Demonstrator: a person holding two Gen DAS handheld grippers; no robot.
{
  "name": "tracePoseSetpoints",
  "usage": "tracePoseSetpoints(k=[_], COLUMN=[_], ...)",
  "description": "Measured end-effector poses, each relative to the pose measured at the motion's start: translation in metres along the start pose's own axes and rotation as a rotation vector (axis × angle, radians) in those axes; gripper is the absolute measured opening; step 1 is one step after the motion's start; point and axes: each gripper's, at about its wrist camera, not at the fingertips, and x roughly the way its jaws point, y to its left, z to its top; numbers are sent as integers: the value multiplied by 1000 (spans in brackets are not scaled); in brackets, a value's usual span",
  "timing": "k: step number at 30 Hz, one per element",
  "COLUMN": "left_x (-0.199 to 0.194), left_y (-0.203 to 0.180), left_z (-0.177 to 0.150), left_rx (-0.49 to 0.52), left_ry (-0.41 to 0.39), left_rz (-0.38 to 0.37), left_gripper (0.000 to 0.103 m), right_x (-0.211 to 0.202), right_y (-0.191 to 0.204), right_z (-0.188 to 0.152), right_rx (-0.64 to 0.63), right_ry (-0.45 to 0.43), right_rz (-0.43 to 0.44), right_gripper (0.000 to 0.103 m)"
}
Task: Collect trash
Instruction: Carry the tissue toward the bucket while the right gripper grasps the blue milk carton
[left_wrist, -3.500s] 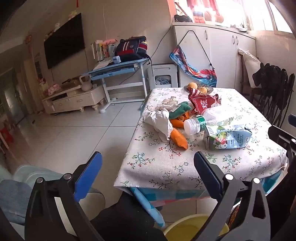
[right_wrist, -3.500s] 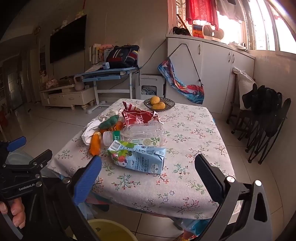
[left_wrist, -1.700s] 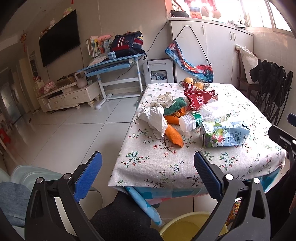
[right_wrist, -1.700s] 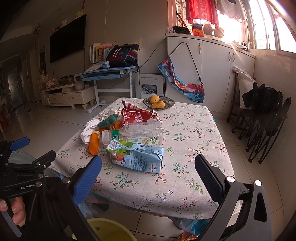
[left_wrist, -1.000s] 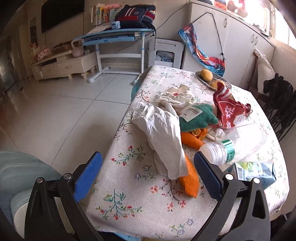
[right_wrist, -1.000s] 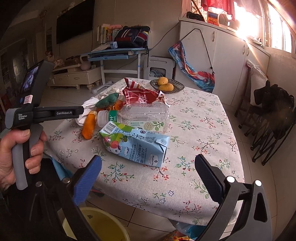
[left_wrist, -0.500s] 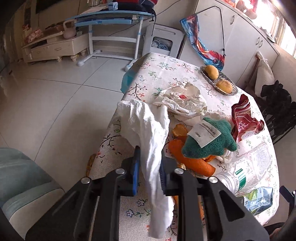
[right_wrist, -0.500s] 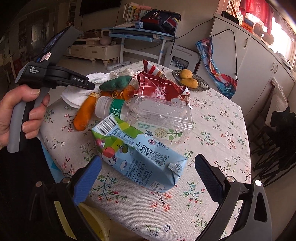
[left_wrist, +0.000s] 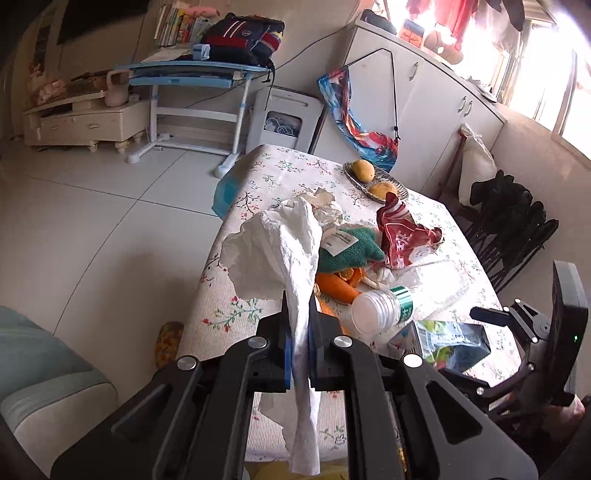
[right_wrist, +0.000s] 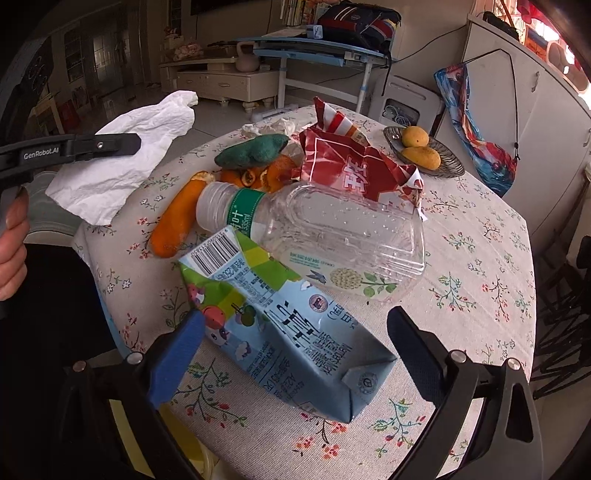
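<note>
Left wrist view: the left tool (left_wrist: 298, 325) was clamped on a crumpled white paper towel (left_wrist: 280, 251), its jaws having just closed on it; the towel's lower end hung past the frame's bottom edge.
Hidden, left view: the towel covered part of the trash pile; the milk carton (left_wrist: 443, 338) showed only as a dark, shadowed end behind the right tool's body at the frame's right.
Hidden, right view: the left tool (right_wrist: 133, 142) showed only as a black bar from the left edge; its tips were buried in the towel (right_wrist: 122, 162). A yellow bin under the tabletop's near edge was mostly masked by the right tool's frame.
Right tool (right_wrist: 291, 354): jaws wide apart, one on either side of the carton's near end; contact was unclear.
Milk carton (right_wrist: 280, 317): lying flat and crushed on the tabletop (right_wrist: 480, 258), long axis running from the barcode end at upper left to the folded base at lower right.
Plastic bottle (right_wrist: 332, 236): on its side just behind the carton, open neck pointing left.
Behind the bottle: orange peels (right_wrist: 177, 218), a green plush (right_wrist: 251, 149), a red snack bag (right_wrist: 354, 166).
</note>
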Motion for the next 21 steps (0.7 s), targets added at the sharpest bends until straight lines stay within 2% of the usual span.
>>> tracePoseSetpoints(k=[2, 5, 10, 16, 21], left_x=[-7, -15, -25, -23, -30], left_y=[0, 3, 2, -8, -8], left_z=[-6, -15, -25, -33, -37], left_rx=[5, 7, -1, 35, 36], left_ry=[0, -2, -2, 16, 5], left_rz=[-1, 6, -14, -12, -18], left_gripper=[7, 7, 7, 7, 7], right_x=[5, 8, 0, 22, 19], right_y=[1, 3, 1, 9, 6], right_z=[1, -1, -6, -2, -3], right_rx=[-19, -37, -17, -56, -10], right_ry=[14, 29, 39, 96, 86], right_rz=[27, 27, 44, 56, 113], right_gripper=[88, 85, 72, 76, 63])
